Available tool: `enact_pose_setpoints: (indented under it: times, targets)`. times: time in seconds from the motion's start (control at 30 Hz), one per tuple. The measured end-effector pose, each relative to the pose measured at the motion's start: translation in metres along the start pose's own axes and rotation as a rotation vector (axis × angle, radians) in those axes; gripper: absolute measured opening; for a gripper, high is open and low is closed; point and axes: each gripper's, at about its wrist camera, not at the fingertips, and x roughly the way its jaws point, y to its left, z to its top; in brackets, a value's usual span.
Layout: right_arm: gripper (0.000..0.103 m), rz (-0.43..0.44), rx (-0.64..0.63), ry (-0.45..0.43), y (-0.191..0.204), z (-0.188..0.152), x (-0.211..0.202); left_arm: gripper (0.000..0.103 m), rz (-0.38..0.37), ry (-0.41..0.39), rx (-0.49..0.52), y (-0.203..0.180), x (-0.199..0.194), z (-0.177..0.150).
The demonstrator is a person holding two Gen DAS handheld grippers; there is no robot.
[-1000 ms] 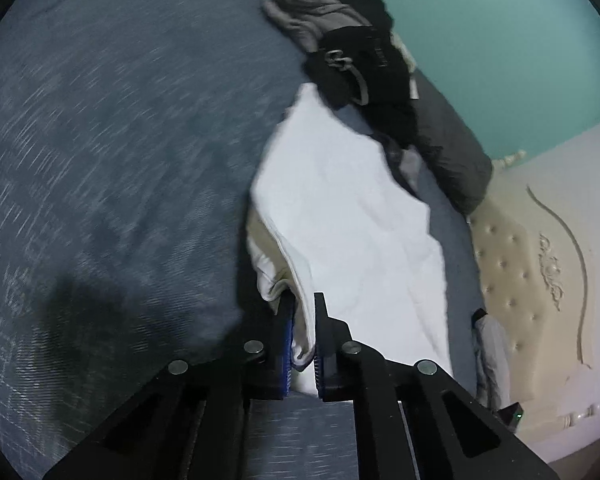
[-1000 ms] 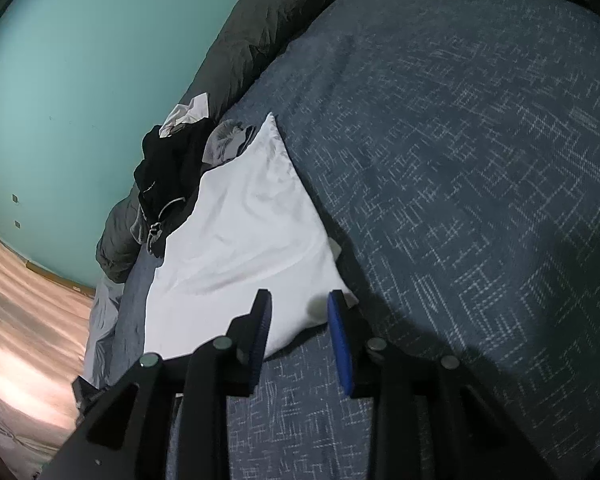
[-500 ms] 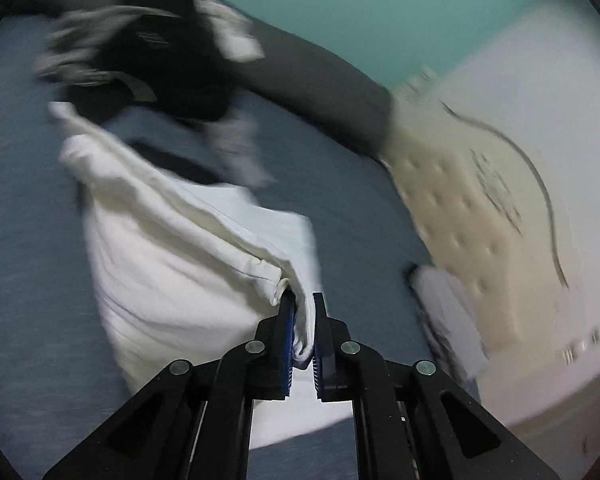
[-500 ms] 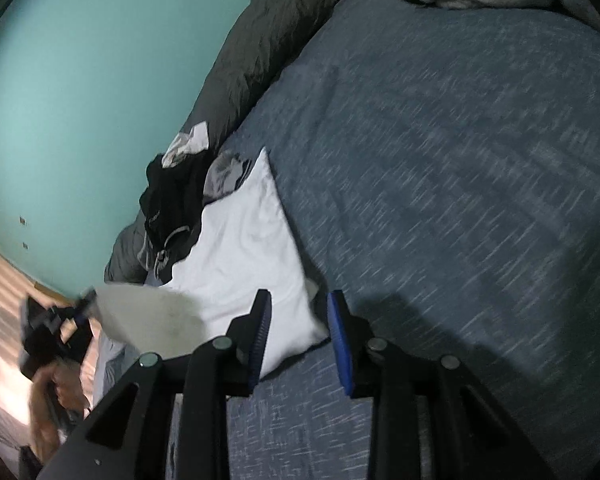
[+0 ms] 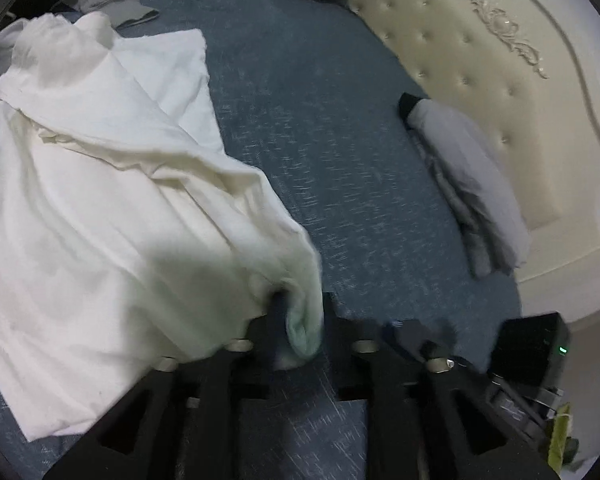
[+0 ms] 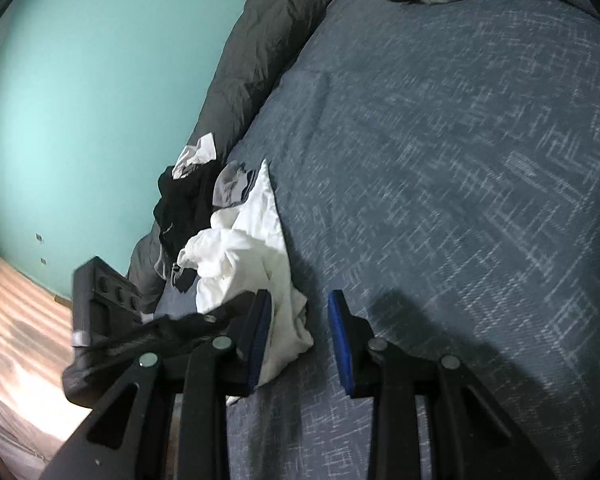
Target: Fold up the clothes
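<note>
The white garment is soft, matt, creased cotton-like cloth, lying on the bed's blue-grey woven cover, which looks coarse with pale flecked threads. Beyond the cover, the cream tufted headboard has a smooth, faintly glossy padded finish. The black fingers look like matt plastic.

We see a bed covered in a blue-grey patterned spread, a cream tufted headboard with carved trim, a turquoise wall, and a light wooden floor catching streaks of light.
</note>
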Motion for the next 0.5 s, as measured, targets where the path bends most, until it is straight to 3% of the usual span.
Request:
enact_pose_setpoints:
  times: [0.03, 0.17, 0.27, 0.5]
  targets:
    - [0.029, 0.005, -0.005, 0.003, 0.002, 0.000, 0.002, 0.045, 0.009, -0.012, 0.014, 0.000, -0.009, -0.001]
    - [0.030, 0.032, -0.021, 0.012, 0.011, -0.001, 0.010, 0.052, 0.037, -0.059, 0.046, 0.008, -0.050, -0.006]
    - [0.044, 0.031, -0.052, 0.017, 0.018, 0.000, 0.016, 0.055, 0.090, -0.090, 0.008, 0.035, -0.079, -0.012]
    - [0.045, -0.049, -0.080, 0.028, 0.022, 0.007, 0.030, 0.055, 0.158, -0.094, -0.143, 0.118, -0.119, -0.051]
